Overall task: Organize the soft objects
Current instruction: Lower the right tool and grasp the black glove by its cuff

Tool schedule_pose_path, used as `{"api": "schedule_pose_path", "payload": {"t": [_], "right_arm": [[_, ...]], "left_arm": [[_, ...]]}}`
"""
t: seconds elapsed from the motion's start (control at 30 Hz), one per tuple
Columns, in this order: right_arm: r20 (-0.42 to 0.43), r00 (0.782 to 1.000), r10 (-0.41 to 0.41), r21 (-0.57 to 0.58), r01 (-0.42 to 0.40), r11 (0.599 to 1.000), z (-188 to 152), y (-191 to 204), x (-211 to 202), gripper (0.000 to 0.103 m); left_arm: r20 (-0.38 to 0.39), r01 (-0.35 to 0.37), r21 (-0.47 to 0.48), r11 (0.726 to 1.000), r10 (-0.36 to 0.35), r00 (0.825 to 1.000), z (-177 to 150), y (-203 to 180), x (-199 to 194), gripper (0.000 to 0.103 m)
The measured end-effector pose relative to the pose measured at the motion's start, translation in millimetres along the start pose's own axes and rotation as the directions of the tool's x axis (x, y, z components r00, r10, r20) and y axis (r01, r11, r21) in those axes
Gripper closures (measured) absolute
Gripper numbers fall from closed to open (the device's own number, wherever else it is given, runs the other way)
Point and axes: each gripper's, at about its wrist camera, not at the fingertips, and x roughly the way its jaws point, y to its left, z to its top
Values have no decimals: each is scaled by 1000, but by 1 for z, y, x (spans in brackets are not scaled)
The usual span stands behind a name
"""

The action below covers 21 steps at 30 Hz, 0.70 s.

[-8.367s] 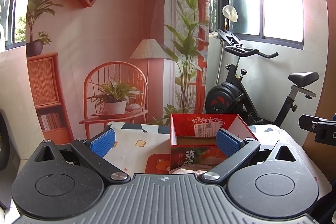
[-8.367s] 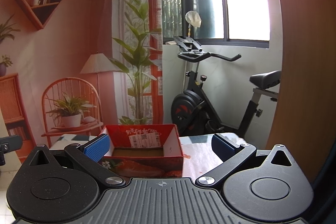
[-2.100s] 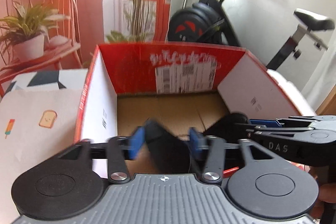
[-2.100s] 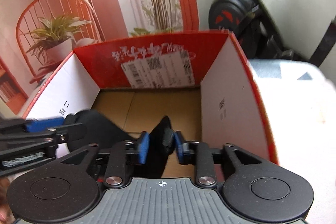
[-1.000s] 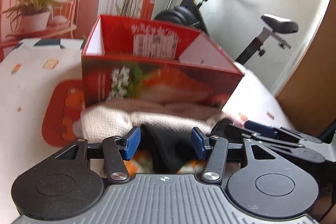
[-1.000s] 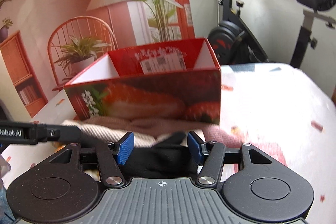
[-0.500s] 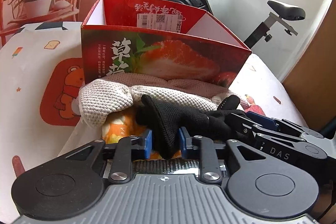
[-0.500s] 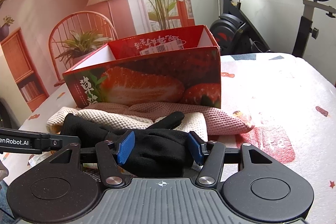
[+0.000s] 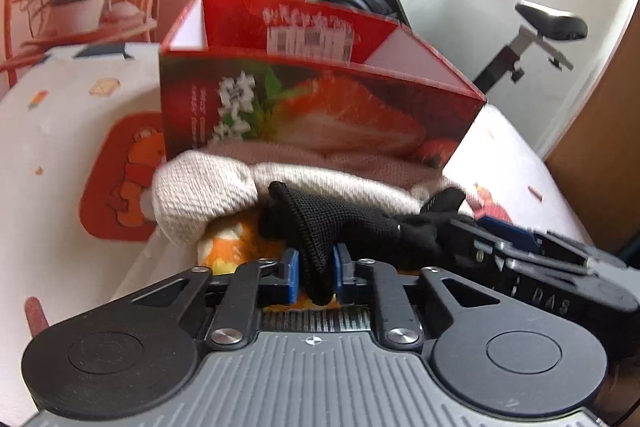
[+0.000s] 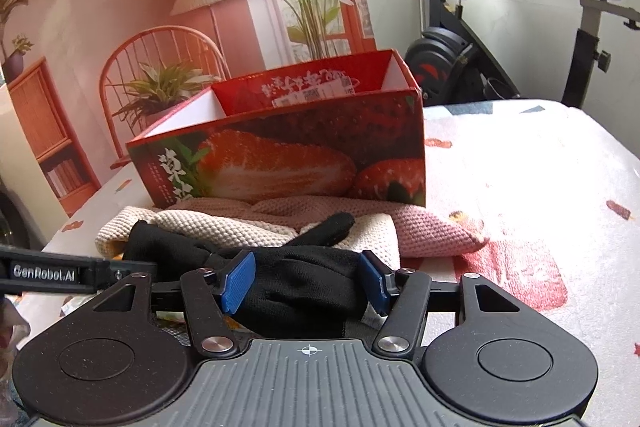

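Since a second ago, when its jaws stood wide on either side of the black glove (image 9: 340, 223), the left gripper (image 9: 314, 277) has closed and now pinches a fold of that glove tight between its blue pads; the right gripper (image 10: 306, 279) has opened slightly further and stands spread, its blue pads either side of the glove's other end without visibly pressing on it. Largest in both views is the table (image 10: 540, 195), covered by a white cloth printed with orange and red cartoon patches. On it stands the red strawberry box (image 9: 320, 107), open at the top, with white inner side walls and a shipping label on its far inner wall; how much lies inside cannot be told from here. Just in front of the box lies a heap of knitwear: a cream knit piece (image 9: 200, 199) on the left and a pink knit piece (image 10: 432, 231) reaching toward the right, both touching the box's front wall. The black glove rests on top of this heap, near the front edge, stretched between the two grippers, with one finger (image 10: 332, 225) sticking up toward the box. Under the cream knit an orange-and-white patterned item (image 9: 228, 247) peeks out.
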Motion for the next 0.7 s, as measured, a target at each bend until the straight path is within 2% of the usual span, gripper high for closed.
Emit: {"api": "schedule_pose_path", "payload": {"t": [0.17, 0.33, 0.7], "right_arm": [[21, 1000, 21, -59, -19, 998, -1, 12, -5, 38], [6, 999, 45, -107, -44, 993, -2, 23, -4, 36], [-36, 997, 61, -161, -66, 985, -8, 34, -4, 30]], "left_arm": [[62, -36, -17, 999, 37, 997, 7, 1, -12, 89], [60, -61, -40, 997, 64, 996, 8, 4, -11, 89], [68, -60, -51, 997, 64, 996, 7, 7, -15, 89]]}}
